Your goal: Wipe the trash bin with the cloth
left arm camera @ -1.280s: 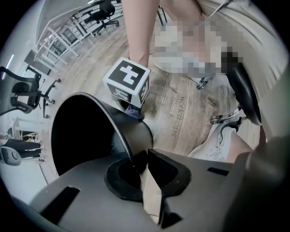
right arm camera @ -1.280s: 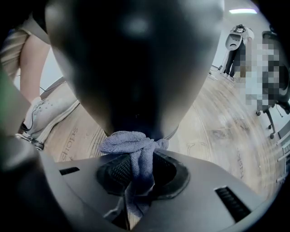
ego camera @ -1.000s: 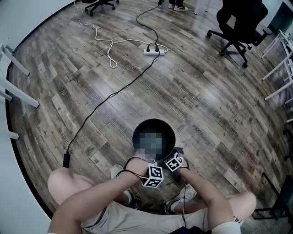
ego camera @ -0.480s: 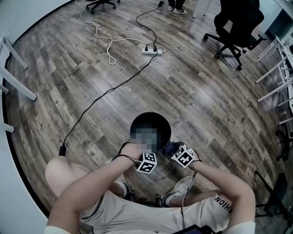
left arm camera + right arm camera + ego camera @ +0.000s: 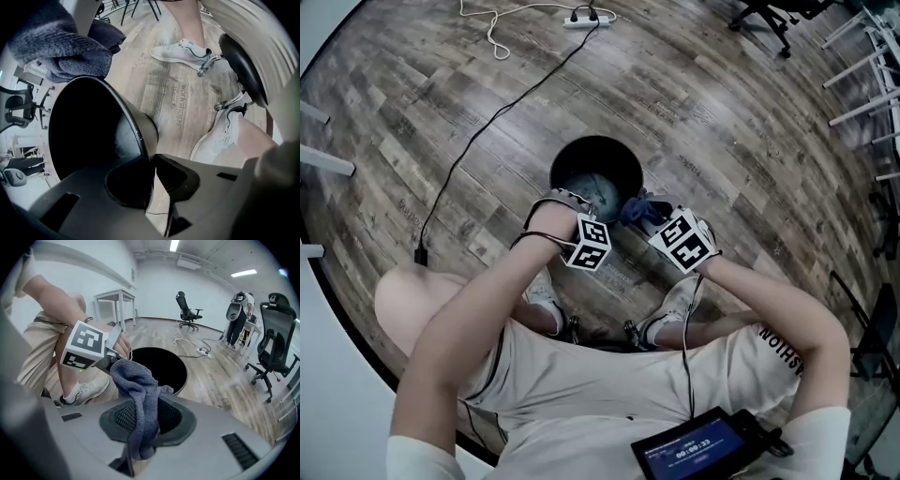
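Grey cloth (image 5: 138, 394) hangs clenched in the right hand-held gripper (image 5: 145, 427); the trash bin (image 5: 164, 364) lies just ahead and below it. Jaws of the left hand-held gripper (image 5: 152, 183), just closing, straddle the bin's near rim, apparently not yet clamped.

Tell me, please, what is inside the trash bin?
The trash bin shows only a bare, dark bottom and wall. Its near inner wall is hidden behind the rim.

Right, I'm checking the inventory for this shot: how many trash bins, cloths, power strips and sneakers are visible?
trash bin: 1
cloth: 1
power strip: 1
sneakers: 2
Total: 5
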A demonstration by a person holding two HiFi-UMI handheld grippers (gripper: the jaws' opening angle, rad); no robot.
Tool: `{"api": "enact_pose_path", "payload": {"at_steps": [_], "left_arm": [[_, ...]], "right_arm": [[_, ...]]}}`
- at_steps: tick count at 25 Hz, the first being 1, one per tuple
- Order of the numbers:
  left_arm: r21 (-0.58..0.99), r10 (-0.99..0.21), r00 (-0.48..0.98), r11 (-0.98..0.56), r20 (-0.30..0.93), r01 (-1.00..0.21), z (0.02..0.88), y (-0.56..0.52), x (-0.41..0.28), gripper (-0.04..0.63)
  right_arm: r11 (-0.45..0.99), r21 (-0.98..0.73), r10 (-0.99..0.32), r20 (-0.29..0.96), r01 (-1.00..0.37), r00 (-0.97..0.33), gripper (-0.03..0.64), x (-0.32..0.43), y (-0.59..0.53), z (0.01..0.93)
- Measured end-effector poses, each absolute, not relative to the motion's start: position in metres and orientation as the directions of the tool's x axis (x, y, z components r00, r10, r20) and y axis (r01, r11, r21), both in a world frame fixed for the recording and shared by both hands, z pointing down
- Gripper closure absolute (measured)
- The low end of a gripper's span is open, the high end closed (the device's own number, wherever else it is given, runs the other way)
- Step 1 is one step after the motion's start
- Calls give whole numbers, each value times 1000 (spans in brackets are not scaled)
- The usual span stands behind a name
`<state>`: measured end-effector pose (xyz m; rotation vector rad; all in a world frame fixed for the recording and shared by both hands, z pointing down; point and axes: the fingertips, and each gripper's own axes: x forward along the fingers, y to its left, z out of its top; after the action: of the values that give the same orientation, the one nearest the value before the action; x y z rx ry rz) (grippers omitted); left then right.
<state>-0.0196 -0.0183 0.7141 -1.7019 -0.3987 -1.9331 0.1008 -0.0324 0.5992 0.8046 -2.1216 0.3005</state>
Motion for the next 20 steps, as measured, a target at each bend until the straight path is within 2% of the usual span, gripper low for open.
{"api": "enact_pose_path", "payload": {"at_steps": [8,15,20], "left_arm": [[-113,-179,-82,-852,980,510,715,-11,-10,529],[-87,-151,-100,-877,983,473,715,-11,-9,529],[-97,-156,-89,-878,984,468,714,-17,-4,529]], "right_arm": [[777,113,-463,770,-620,-440,541,100,-40,619],[780,94,-429,800,-619,-419,541,104,-35,618],[772,97,-374,868,-628,-327,541,120,-24,634]]}}
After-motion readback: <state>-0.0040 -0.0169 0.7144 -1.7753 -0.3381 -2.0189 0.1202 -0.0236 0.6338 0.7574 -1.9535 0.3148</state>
